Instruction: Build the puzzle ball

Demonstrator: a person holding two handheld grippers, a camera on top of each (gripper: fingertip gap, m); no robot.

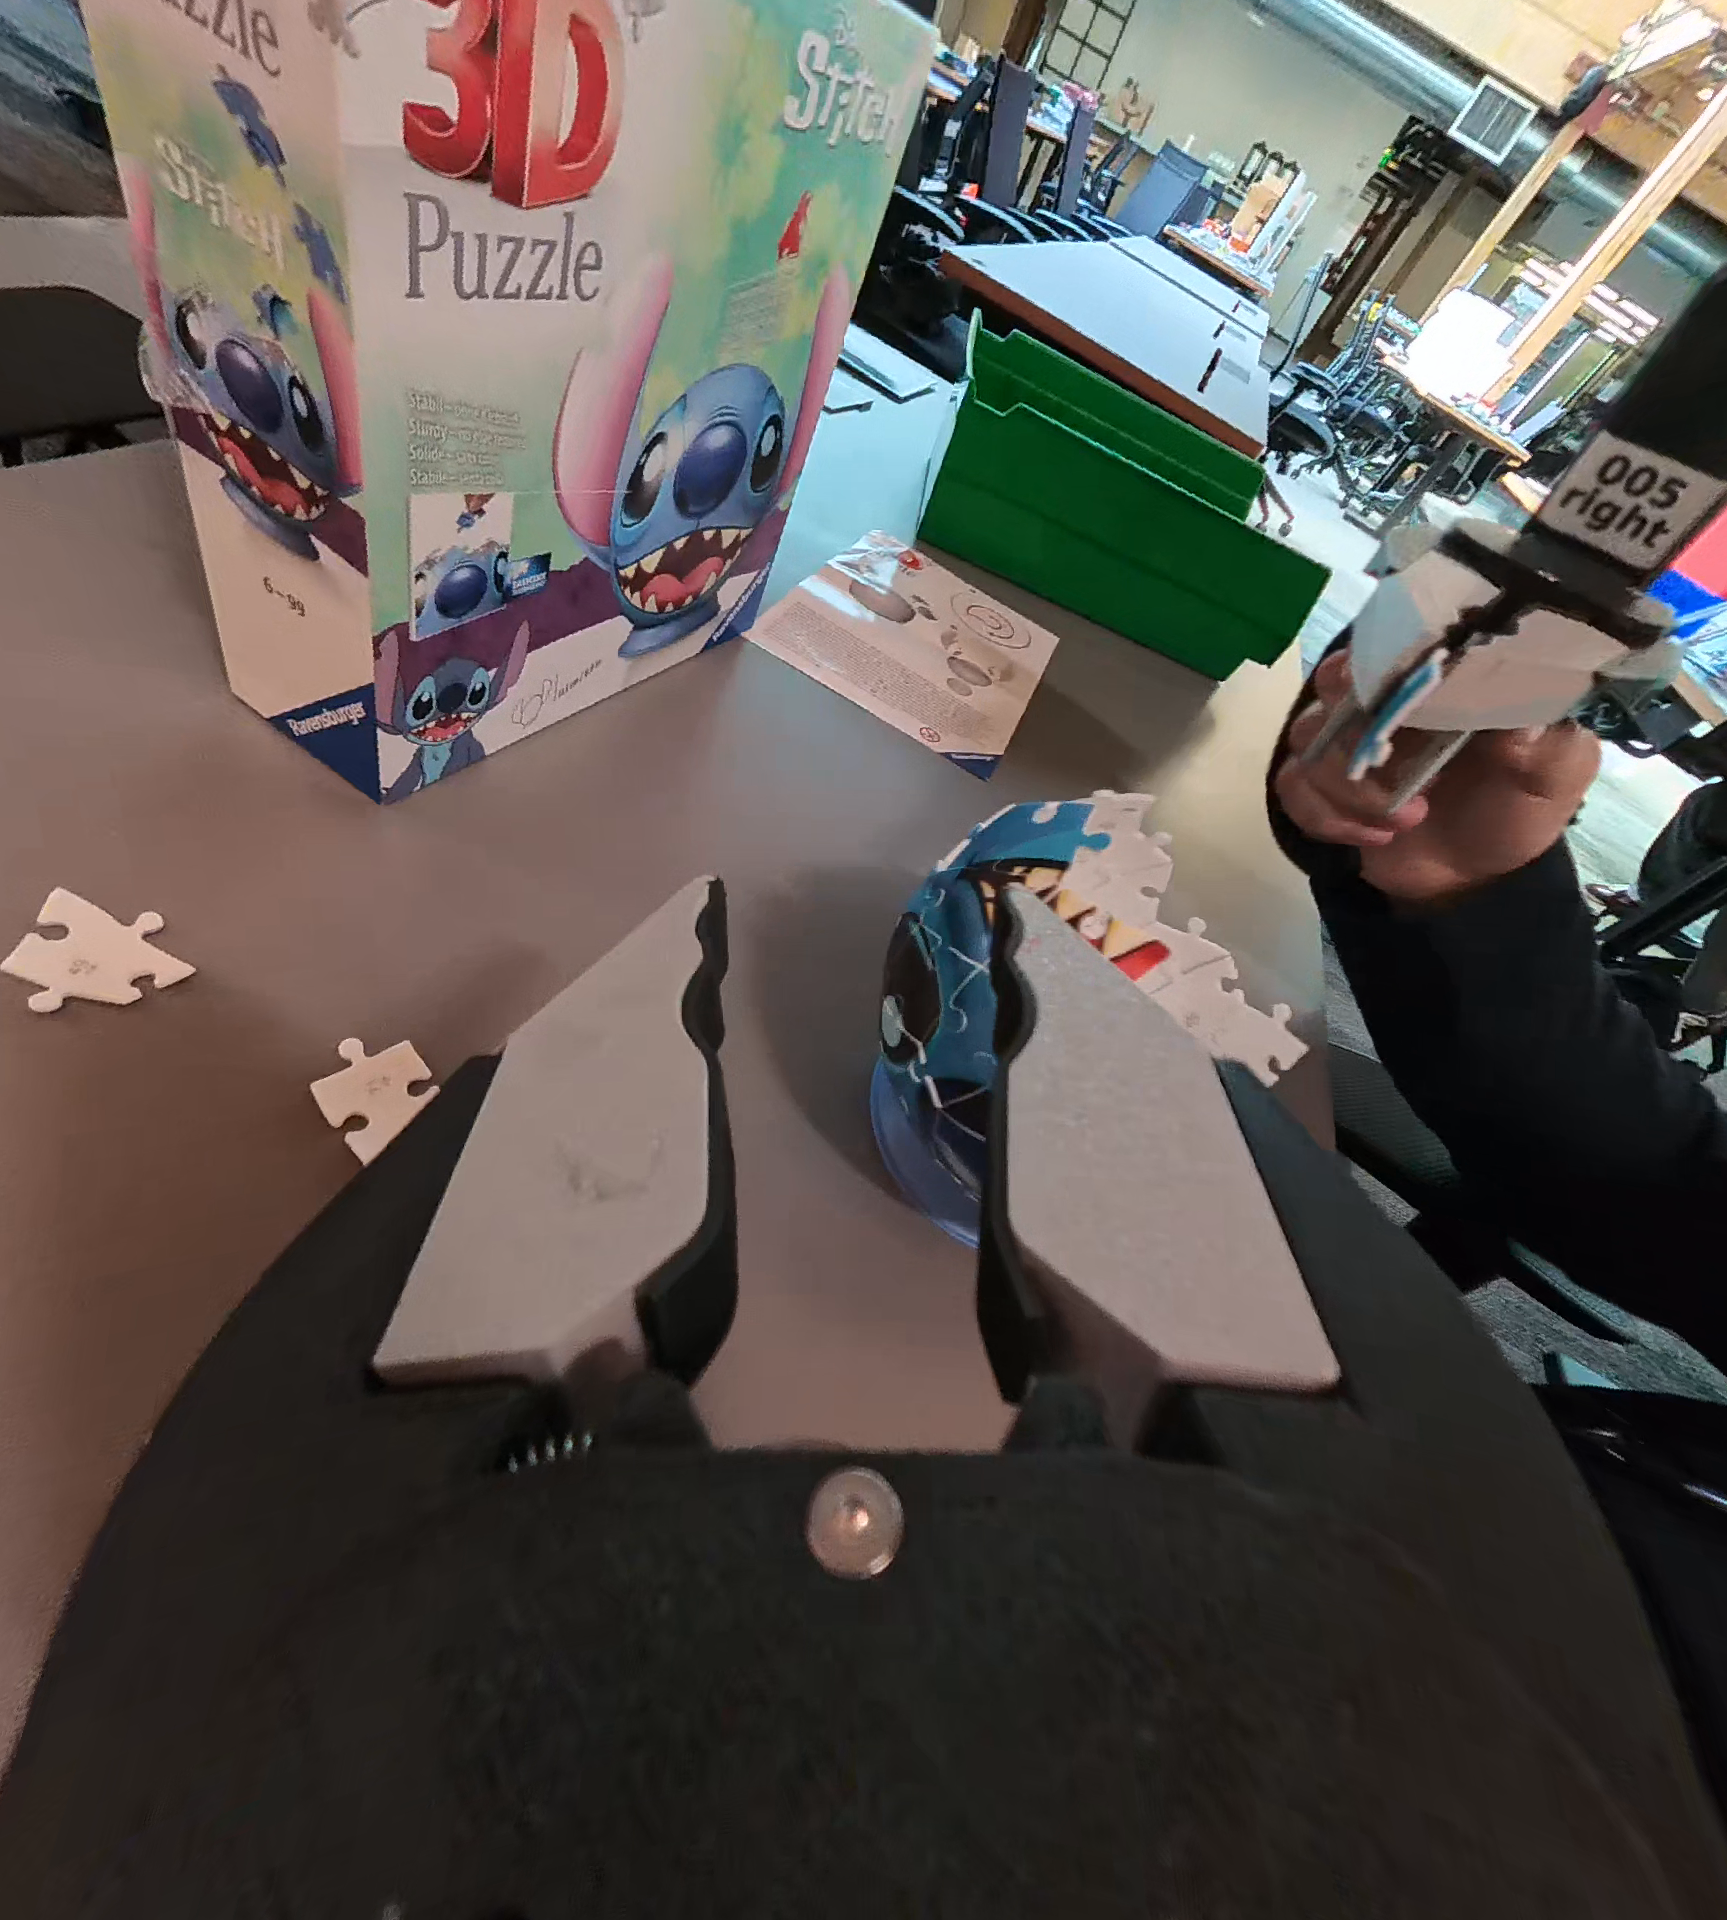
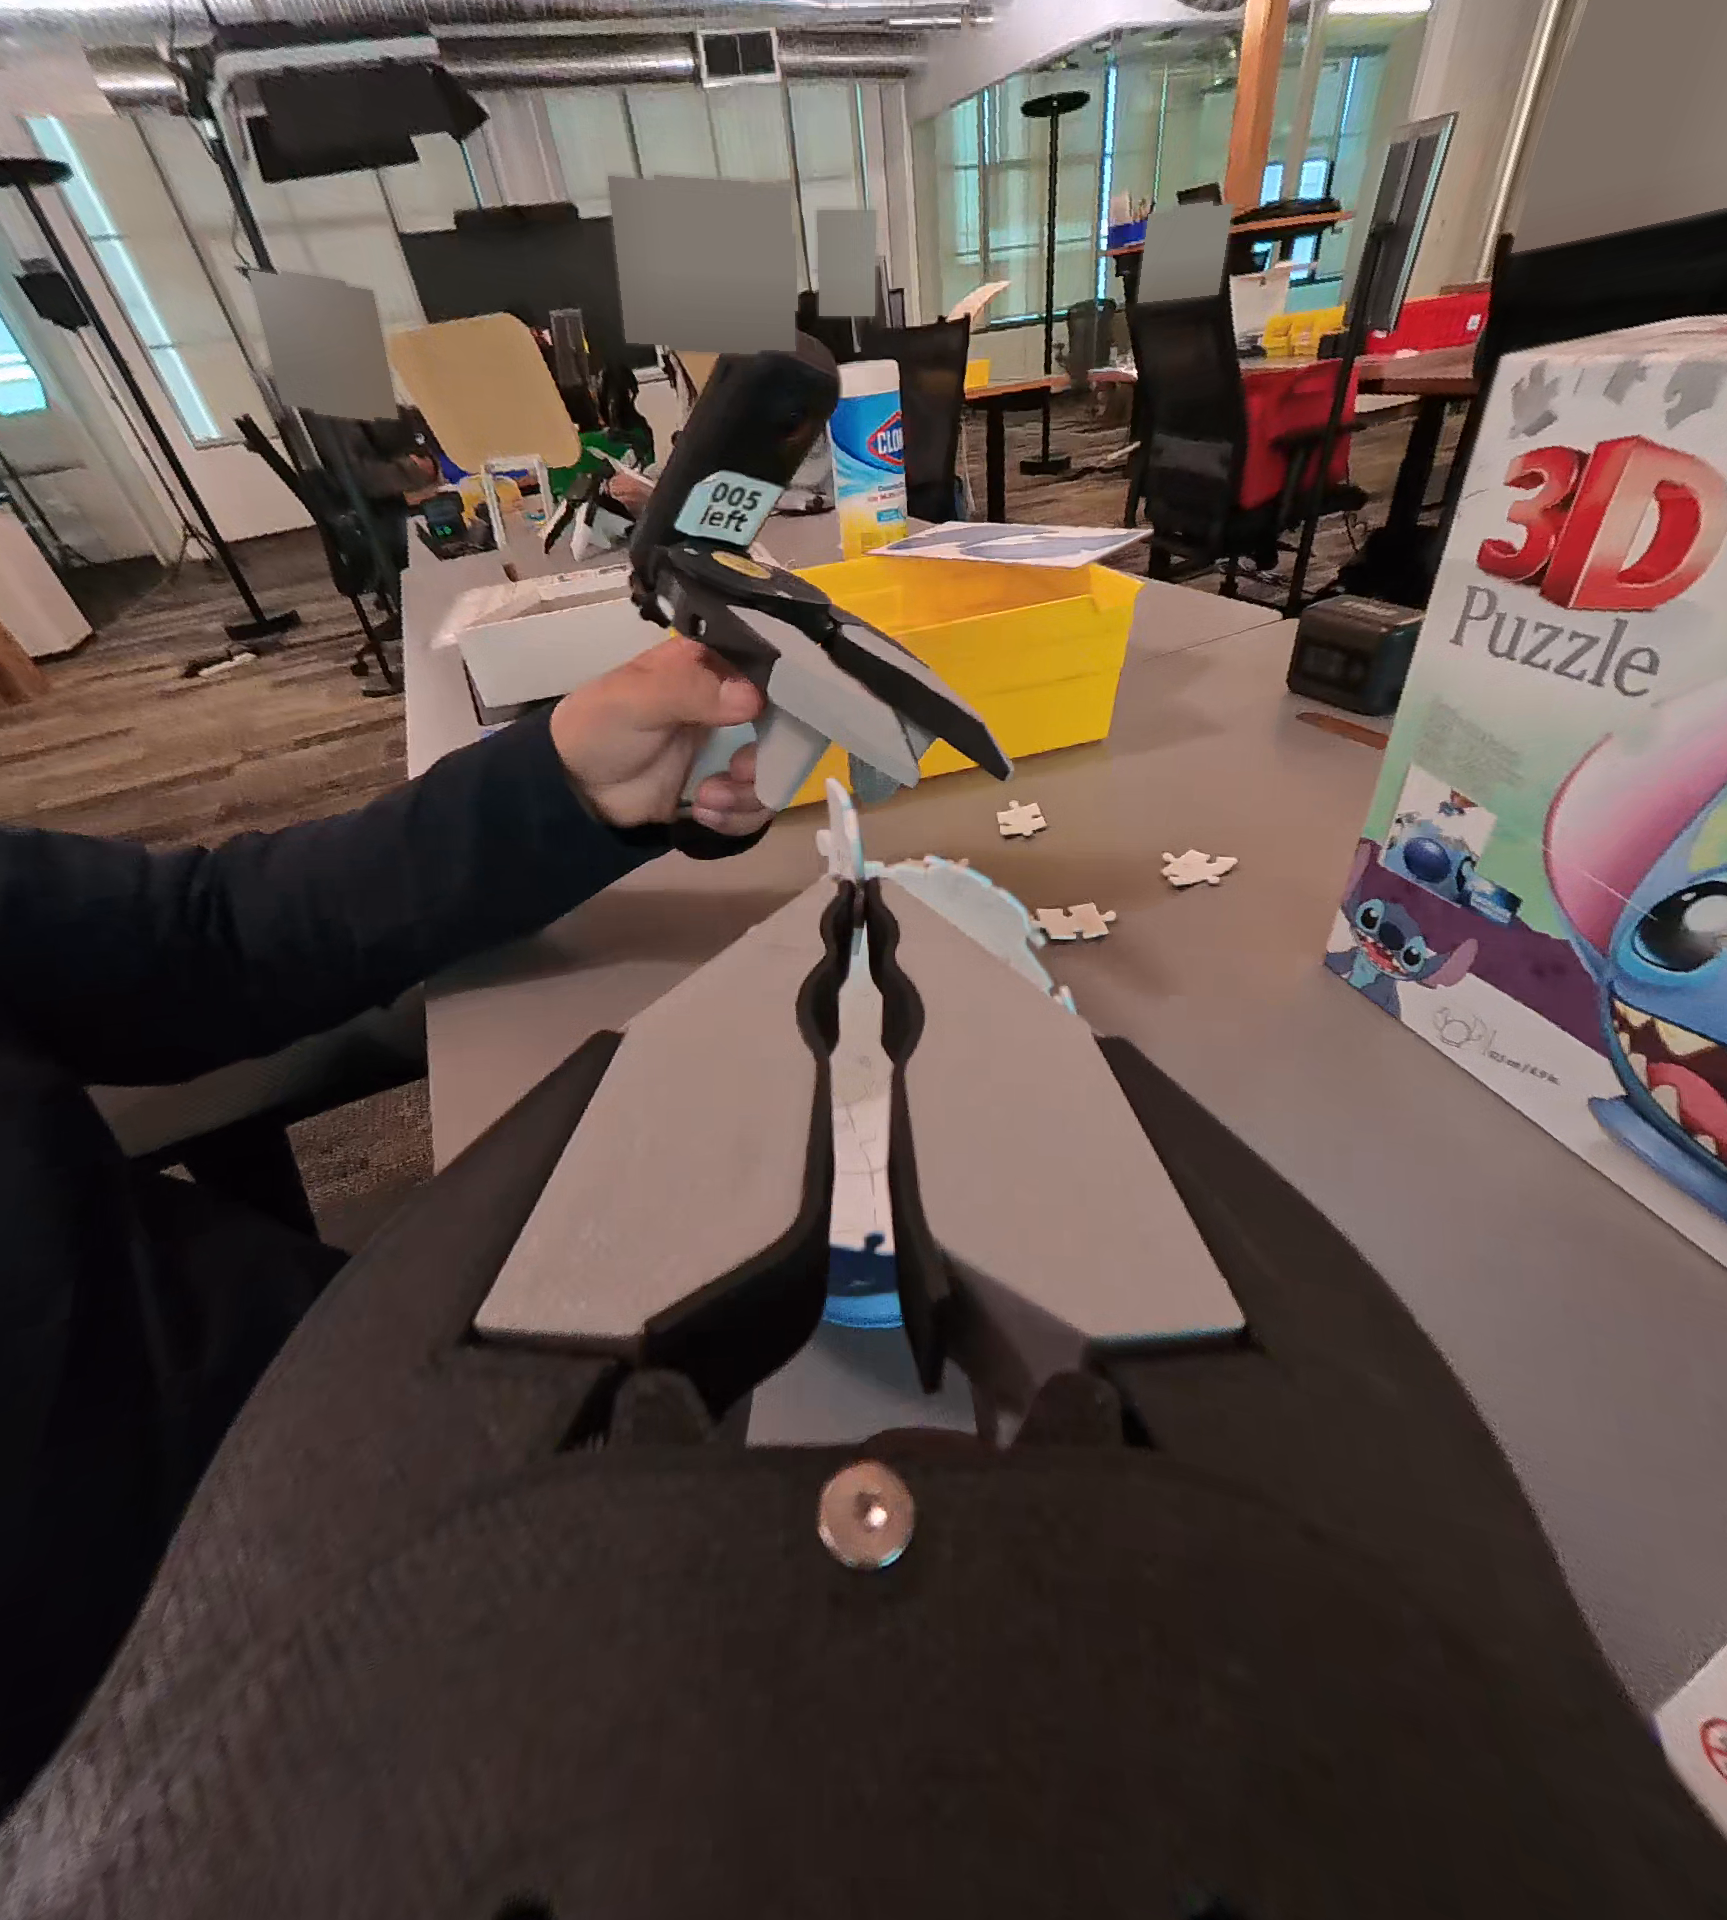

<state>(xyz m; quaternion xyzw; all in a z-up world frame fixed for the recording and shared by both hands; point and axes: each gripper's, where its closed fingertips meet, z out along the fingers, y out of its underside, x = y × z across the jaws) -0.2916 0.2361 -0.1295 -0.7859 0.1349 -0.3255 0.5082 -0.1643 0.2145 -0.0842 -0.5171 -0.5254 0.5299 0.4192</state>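
Note:
The half-built puzzle ball (image 1: 942, 997) is blue outside and white inside, and rests on the grey table (image 1: 526, 935). My left gripper (image 1: 861, 902) is open and empty just left of the ball, with its right finger in front of the ball. In the right wrist view, my right gripper (image 2: 854, 896) is shut on a white puzzle piece (image 2: 841, 836) and holds it upright above the ball's open rim (image 2: 984, 902). From the left wrist view, the right gripper (image 1: 1378, 732) is raised off the table to the ball's right. The left gripper (image 2: 952, 767) hovers beyond the ball.
The tall puzzle box (image 1: 526, 416) stands behind the ball, with a leaflet (image 1: 906, 655) and green bin (image 1: 1098, 499) beside it. Loose white pieces (image 1: 95, 951) (image 1: 376, 1091) lie to the left, also in the right wrist view (image 2: 1197, 865). A yellow bin (image 2: 1025, 644) is farther off.

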